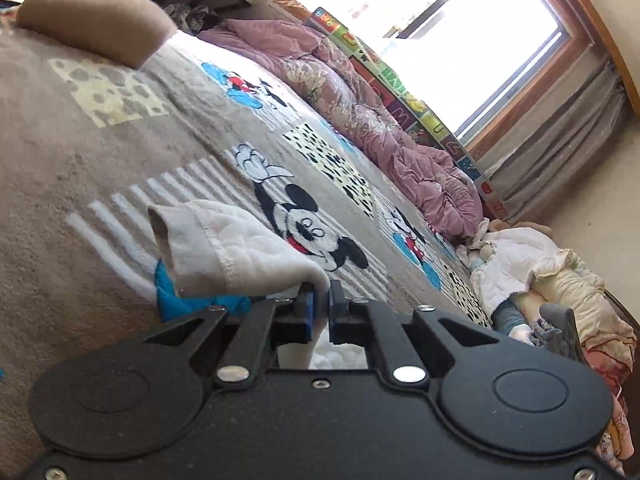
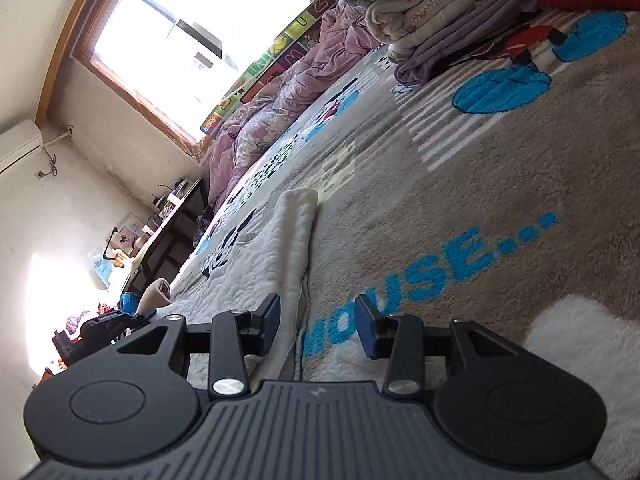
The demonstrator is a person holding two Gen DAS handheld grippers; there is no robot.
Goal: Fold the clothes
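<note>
1. Left wrist view: the left hand-held gripper (image 1: 320,304) has its blue-padded jaws drawn almost together, pinching the edge of a white quilted garment (image 1: 224,248). The garment's stitched hem and open cuff lift off the bed just ahead of the jaws, and more of the white cloth shows below the gripper.

2. The garment lies on a beige cartoon-mouse blanket (image 1: 100,152) that covers the bed. A large mouse face (image 1: 308,232) printed on the blanket sits just beyond the garment.

3. Past the mouse face, at the blanket's far edge, lies a rumpled mauve quilt (image 1: 360,120), with a bright window (image 1: 440,32) behind it. A beige pillow (image 1: 96,20) rests on the blanket well away from the garment. A heap of pale clothes (image 1: 532,272) lies beside the near end of the quilt.

4. Right wrist view: the right hand-held gripper (image 2: 318,324) stands partly open with nothing between its pads. It hovers low over the blanket (image 2: 520,184), and one finger is just beside the edge of the white quilted garment (image 2: 288,248).

5. The garment stretches away from the gripper in a long folded strip, lying flat on the blanket. Blue lettering (image 2: 432,280) woven into the blanket lies just beside the strip.

6. A stack of folded blankets (image 2: 432,12) sits on the blanket well beyond the garment. A dark table (image 2: 172,224) with small clutter stands off the bed's far side, near the wall.
</note>
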